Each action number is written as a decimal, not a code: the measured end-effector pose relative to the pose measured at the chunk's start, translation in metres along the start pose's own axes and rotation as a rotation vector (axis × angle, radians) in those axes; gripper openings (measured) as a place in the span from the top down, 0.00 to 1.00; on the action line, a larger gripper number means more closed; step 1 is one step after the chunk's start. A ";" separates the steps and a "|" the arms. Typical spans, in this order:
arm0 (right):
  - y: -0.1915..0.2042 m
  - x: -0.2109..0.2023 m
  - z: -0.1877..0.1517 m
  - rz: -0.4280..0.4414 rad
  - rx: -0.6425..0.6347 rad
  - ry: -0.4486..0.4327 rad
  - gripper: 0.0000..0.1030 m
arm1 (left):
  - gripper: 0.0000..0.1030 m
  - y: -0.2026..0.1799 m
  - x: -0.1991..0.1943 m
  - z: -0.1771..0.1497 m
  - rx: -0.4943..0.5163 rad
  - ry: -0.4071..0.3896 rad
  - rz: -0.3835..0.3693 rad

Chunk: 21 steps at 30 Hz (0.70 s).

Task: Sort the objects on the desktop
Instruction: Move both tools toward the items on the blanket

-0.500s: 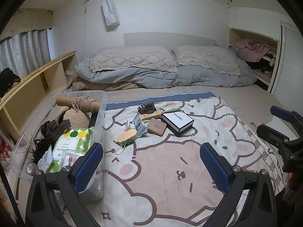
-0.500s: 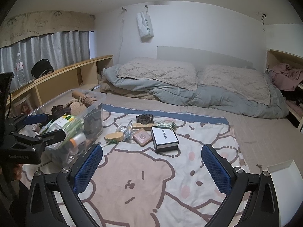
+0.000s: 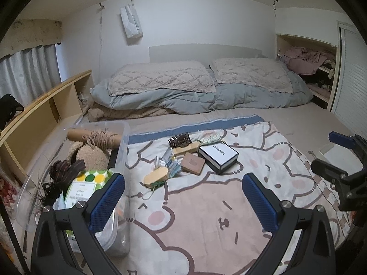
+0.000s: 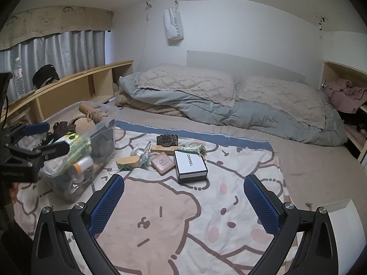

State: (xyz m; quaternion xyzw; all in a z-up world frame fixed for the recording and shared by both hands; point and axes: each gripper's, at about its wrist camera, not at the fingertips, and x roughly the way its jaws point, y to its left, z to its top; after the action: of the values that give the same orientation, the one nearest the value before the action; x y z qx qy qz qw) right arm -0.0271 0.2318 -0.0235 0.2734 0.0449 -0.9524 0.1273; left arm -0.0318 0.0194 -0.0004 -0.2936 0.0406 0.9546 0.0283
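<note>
At the far left we see a clear plastic storage bin (image 3: 121,137) on the bed, already well filled. In it, a cardboard tube wound with tan rope (image 3: 96,137) lies across the far end, its long axis running left to right. Nearer us are a fluffy beige plush (image 3: 89,155), a dark brown hair claw (image 3: 66,171) and a green-and-yellow dotted packet (image 3: 91,183). What sits lower in the bin is too jumbled to make out.

Our left hand-held gripper (image 3: 183,199) hangs released, its blue pads wide apart and holding nothing, with its left pad in front of the bin's near wall.

On the cartoon bear blanket (image 3: 206,217) just right of the bin lies a small cluster: an oval wooden brush (image 3: 156,176), a square pink compact (image 3: 192,165), and a white black-edged Chanel box (image 3: 218,157) whose long axis points diagonally away to the left. A dark comb-like clip (image 3: 181,141) sits behind them; the small packets between them are hard to identify.

Our right hand-held gripper (image 4: 190,204) is likewise released and empty over the blanket. A white tray (image 4: 344,220) is cut off at the right edge.
</note>
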 end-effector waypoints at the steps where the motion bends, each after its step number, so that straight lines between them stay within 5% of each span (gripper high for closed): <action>1: -0.001 0.001 0.000 0.000 -0.005 -0.001 0.00 | 0.00 -0.001 0.001 0.001 0.004 -0.005 0.003; 21: -0.032 0.050 0.004 -0.055 0.057 0.029 0.00 | 0.00 -0.004 0.060 0.009 -0.015 -0.010 -0.043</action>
State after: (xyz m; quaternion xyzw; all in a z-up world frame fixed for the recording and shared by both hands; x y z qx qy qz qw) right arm -0.0784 0.2516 -0.0465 0.2891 0.0272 -0.9524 0.0928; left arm -0.0861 0.0259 -0.0272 -0.2898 0.0268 0.9556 0.0467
